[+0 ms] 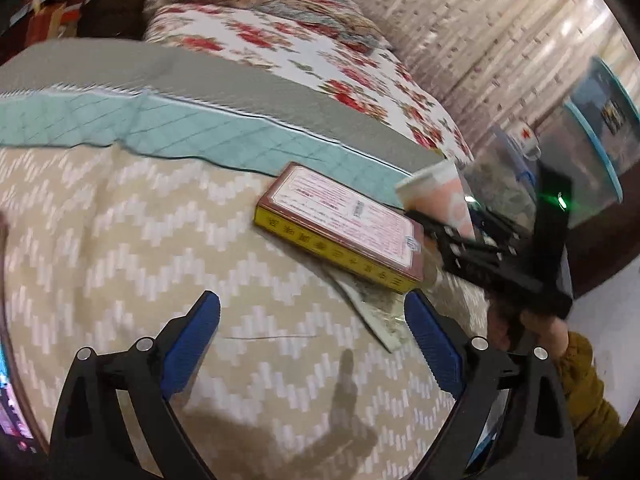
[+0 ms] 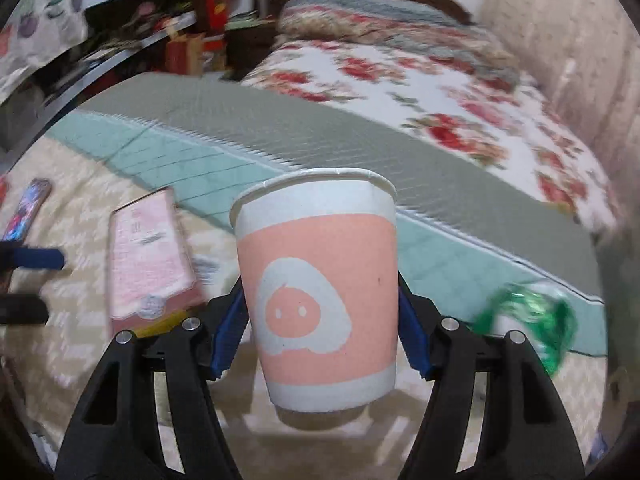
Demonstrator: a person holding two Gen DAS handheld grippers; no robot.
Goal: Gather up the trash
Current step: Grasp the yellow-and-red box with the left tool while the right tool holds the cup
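In the right wrist view the right gripper (image 2: 320, 320) clamps a pink-and-white paper cup (image 2: 316, 292) at centre frame, its blue pads pressed on either side of the cup's lower half, the cup upright and lifted clear of the chevron-patterned bedspread (image 2: 80, 360). A thin paper wall squeezed that low could buckle, and a quick swing could let the cup slip or tip out. In the left wrist view the left gripper (image 1: 312, 340) hangs at the bottom of the frame with its jaws spread wide and nothing between them, above the bedspread. Just beyond it, right of centre, lies a flat yellow-edged box (image 1: 340, 228) resting on a sheet of paper (image 1: 376, 312). The box looks broad for the jaws, so a grab from above may only push it along the soft cover, and the paper may stay behind. A green wrapper (image 2: 528, 320) lies at the right of the right view, near the right hand's path, and could be knocked off the bed.
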